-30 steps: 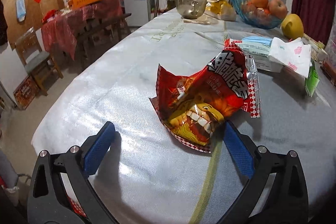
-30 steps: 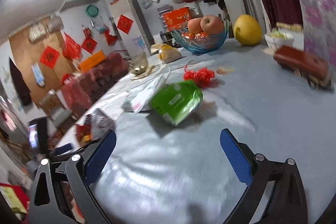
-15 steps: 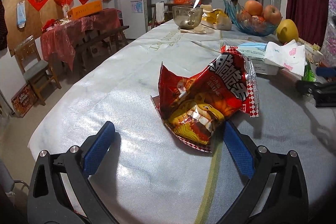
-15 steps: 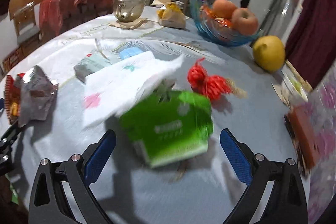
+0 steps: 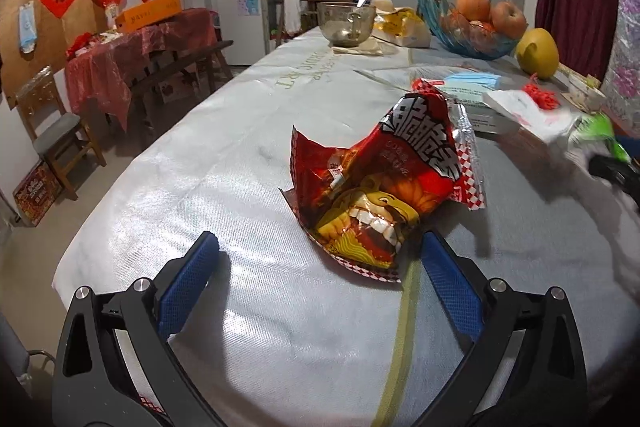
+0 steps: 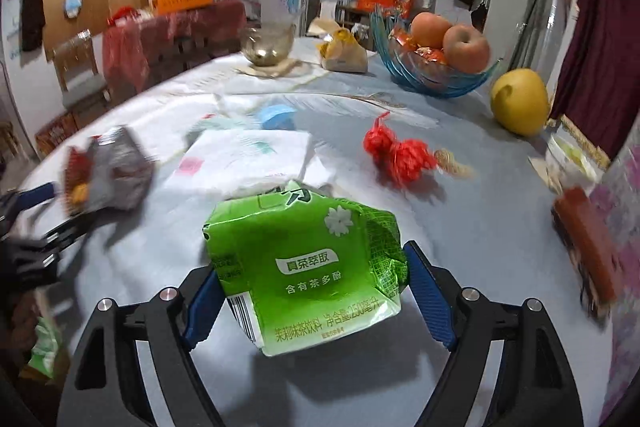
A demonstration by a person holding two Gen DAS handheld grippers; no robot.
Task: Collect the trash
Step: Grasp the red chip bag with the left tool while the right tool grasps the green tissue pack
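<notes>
We're early in the cleanup; nothing looks bagged or binned yet, and no bin shows in either view. Our right gripper (image 6: 310, 291) straddles the green tea carton (image 6: 308, 267), a crumpled drink box lying on the table (image 6: 460, 227). Jaws are closing w/ the carton between them; pads sit right at its sides, but we can't tell if they press yet, so no firm hold so far. Our left gripper (image 5: 316, 283) hangs wide open w/ nothing held, low over the near table edge. The red snack bag (image 5: 384, 183) lies torn and empty-looking just ahead of it, near the right pad, not between the pads. Still left, we reckon: carton, snack bag, red mesh net (image 6: 396, 151), maybe the white wrapper (image 6: 248, 159). Fruit bowl (image 6: 436, 75) & pomelo (image 6: 520, 101) likely stay.
</notes>
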